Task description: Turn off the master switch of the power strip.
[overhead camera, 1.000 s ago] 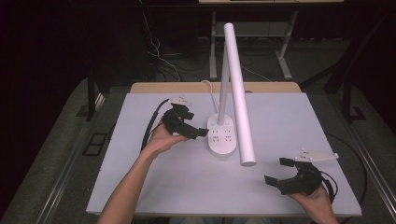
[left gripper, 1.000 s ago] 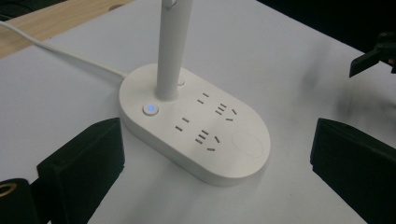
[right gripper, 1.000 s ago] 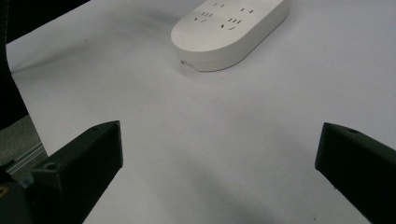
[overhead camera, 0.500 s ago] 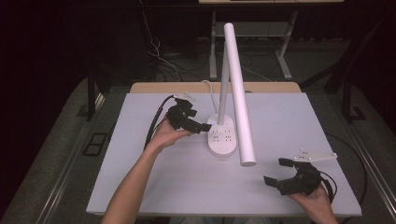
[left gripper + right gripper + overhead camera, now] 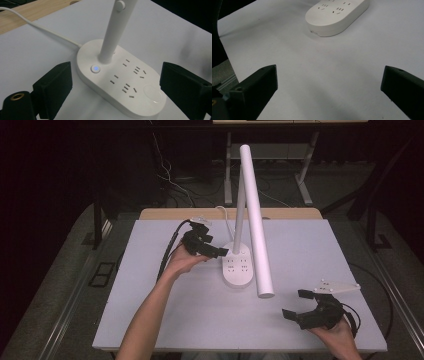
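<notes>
A white desk lamp stands mid-table on an oval socket base (image 5: 239,265), with a slim stem (image 5: 240,205) and a long tube head (image 5: 256,220). My left gripper (image 5: 215,247) is at the base's left end, pointing at it. In the left gripper view its black jaws stand wide on either side of the base (image 5: 120,82) without touching it; they have just been closing a little. A small button (image 5: 95,68) glows blue beside the stem (image 5: 112,37). My right gripper (image 5: 292,303) rests open near the front right, holding nothing, with the base (image 5: 337,15) farther ahead.
The lamp's white cable (image 5: 37,27) runs off the base toward the wooden strip (image 5: 230,213) at the back of the white table (image 5: 150,320). The tube head overhangs the table right of the base. Dark floor and desk legs lie beyond.
My left gripper has moved right, closer to the lamp base, and its tips now reach the base's left end. The right gripper has stayed put.
</notes>
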### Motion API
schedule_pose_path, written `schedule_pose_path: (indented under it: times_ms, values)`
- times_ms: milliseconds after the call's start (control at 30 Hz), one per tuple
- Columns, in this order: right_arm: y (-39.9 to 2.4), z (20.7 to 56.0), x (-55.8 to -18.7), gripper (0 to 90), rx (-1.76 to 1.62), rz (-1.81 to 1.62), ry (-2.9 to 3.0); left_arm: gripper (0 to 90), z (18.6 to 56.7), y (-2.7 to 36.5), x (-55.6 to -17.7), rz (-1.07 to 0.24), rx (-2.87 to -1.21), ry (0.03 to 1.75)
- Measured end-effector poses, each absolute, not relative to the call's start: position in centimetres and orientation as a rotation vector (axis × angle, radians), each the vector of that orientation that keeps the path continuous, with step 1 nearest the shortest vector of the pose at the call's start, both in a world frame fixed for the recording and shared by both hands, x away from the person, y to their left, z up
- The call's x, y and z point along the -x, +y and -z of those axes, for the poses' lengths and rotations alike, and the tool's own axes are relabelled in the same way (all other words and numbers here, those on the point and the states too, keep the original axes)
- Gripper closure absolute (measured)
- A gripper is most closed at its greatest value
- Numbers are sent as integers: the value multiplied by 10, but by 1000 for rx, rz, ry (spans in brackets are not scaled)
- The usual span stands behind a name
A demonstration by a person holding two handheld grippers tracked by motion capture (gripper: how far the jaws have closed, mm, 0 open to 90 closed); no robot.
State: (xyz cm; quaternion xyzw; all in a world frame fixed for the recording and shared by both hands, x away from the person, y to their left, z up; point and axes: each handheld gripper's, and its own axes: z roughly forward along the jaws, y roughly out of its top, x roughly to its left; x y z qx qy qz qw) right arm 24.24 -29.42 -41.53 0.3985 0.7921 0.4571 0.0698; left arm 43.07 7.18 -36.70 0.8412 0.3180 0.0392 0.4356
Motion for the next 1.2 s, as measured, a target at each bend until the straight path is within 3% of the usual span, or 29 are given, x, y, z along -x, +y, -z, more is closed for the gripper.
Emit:
schedule_pose_path:
  times_ms: [833, 1200]
  values:
    - [-295, 416, -243, 3, -1199, -1375, 2387, 249, 394, 61, -457, -71, -2175, 859]
    - [-295, 416, -243, 3, -1201, -1373, 2387, 439, 397, 55, -461, -85, -2192, 847]
